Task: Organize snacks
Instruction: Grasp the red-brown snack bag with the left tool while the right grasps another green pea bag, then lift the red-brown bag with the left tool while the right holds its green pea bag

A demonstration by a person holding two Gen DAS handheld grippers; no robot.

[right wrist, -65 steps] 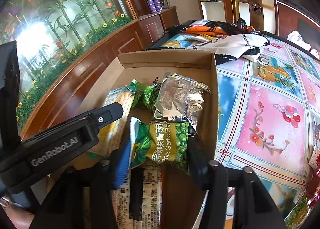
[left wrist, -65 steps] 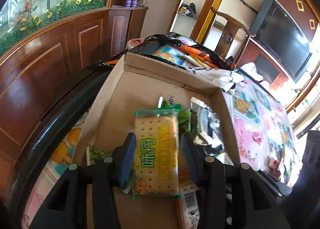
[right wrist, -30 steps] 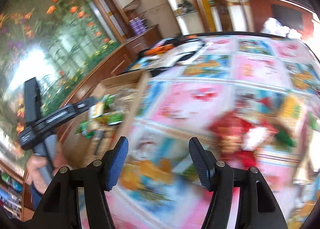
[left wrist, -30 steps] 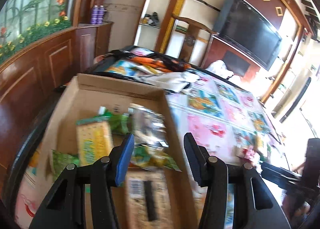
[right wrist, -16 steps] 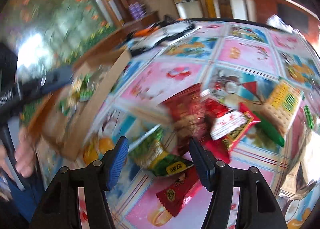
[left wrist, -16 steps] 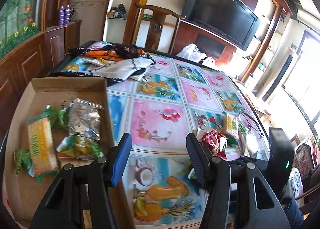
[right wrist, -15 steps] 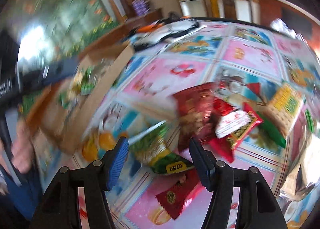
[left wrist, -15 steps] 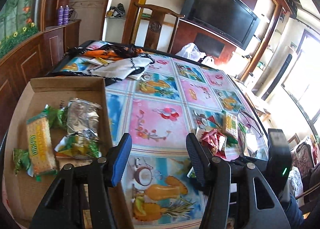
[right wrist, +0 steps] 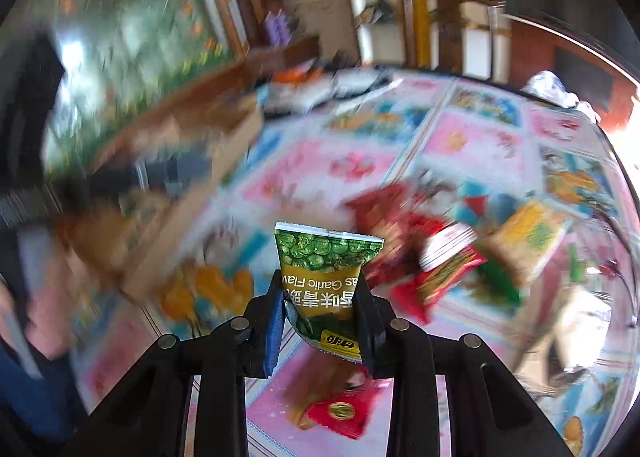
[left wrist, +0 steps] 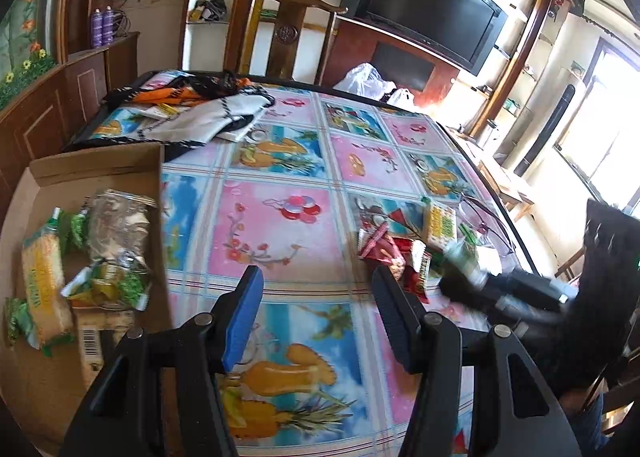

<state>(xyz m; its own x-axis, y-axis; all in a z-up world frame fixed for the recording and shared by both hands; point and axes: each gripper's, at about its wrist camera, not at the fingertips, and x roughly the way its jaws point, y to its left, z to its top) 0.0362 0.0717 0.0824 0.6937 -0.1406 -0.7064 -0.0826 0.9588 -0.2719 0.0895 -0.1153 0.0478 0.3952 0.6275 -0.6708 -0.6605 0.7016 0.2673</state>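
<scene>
Green foil up front: the right gripper [right wrist: 320, 321] is clamped on a green pea packet [right wrist: 326, 277], jaws pressed against both sides of its lower half, and the packet rides clear of the floral tablecloth [right wrist: 460, 129]. Half a second ago those same jaws stood wide over the loose snack pile with nothing between them, so that's a fresh pick, and the heavy blur around the packet says the tool is swinging. Over on the other side, the left gripper [left wrist: 316, 313] is spread apart and empty, hanging above the tablecloth [left wrist: 276, 217] just right of the cardboard box [left wrist: 96, 165]; two seconds back it held a yellow cracker pack over that box, and now the cracker pack [left wrist: 42, 277] lies inside, next to a silver bag [left wrist: 118, 221] and another green pea packet [left wrist: 108, 285]. So one delivery is done and the next is airborne. The remaining red wrappers [left wrist: 384, 249] and a yellow cracker packet [left wrist: 440, 221] sit well apart from the box, on the table's right side. My read: the peas head for the box next, and several more trips will be needed.
</scene>
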